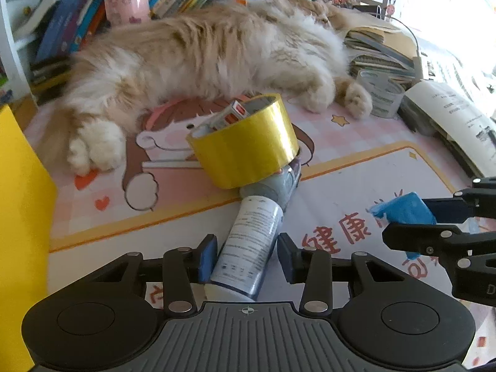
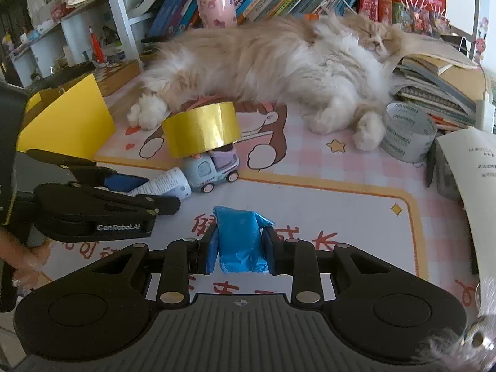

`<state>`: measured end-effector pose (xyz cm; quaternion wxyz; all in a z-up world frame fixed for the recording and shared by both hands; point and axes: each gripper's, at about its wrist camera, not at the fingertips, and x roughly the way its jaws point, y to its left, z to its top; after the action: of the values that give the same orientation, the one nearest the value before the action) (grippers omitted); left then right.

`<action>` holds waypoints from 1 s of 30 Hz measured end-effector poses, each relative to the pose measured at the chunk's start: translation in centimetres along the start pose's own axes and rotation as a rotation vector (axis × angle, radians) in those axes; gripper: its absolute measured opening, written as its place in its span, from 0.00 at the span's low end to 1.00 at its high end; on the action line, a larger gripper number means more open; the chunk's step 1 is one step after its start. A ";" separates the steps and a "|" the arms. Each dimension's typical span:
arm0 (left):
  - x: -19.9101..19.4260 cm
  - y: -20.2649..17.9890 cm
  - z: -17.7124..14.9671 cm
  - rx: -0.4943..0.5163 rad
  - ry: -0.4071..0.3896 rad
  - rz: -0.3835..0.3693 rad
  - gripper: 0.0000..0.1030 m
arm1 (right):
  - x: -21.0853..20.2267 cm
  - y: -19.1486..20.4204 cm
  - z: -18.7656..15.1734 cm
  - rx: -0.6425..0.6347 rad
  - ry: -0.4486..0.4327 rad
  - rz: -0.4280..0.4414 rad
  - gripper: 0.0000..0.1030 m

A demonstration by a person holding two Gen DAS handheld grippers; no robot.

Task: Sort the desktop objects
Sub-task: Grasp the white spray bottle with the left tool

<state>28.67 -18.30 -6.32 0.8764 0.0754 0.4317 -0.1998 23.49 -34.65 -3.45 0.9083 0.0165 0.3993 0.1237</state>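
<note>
My left gripper (image 1: 246, 257) has its fingers on either side of a white tube (image 1: 248, 245) lying on the desk mat; the jaws stand slightly apart from it, open. A yellow tape roll (image 1: 245, 142) rests tilted on a small grey toy truck (image 1: 285, 183) just beyond the tube; they also show in the right wrist view, the roll (image 2: 201, 128) on the truck (image 2: 210, 169). My right gripper (image 2: 238, 248) is shut on a blue plastic packet (image 2: 240, 238), low over the mat. The packet (image 1: 400, 209) shows at right in the left wrist view.
A fluffy cat (image 2: 279, 59) lies across the back of the desk. A clear tape roll (image 2: 406, 130) sits by its hind paw. A yellow box (image 2: 65, 121) stands at left. Book piles (image 2: 434, 90) and an open booklet (image 2: 474, 167) are at right. A pink cup (image 2: 217, 6) stands by the bookshelf.
</note>
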 end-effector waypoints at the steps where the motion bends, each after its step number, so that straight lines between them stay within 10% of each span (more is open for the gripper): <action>1: 0.0 0.1 -0.1 -0.004 -0.009 0.001 0.34 | 0.0 0.0 0.0 0.002 0.003 0.000 0.26; 30: -11.9 3.1 -6.5 -0.304 -0.148 -0.073 0.30 | -2.4 3.8 -1.5 -0.010 -0.005 0.030 0.26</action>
<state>18.72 -10.15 -1.03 0.8992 -0.0888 0.3938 -0.1686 20.05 -31.66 -2.20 0.9074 0.0183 0.3961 0.1394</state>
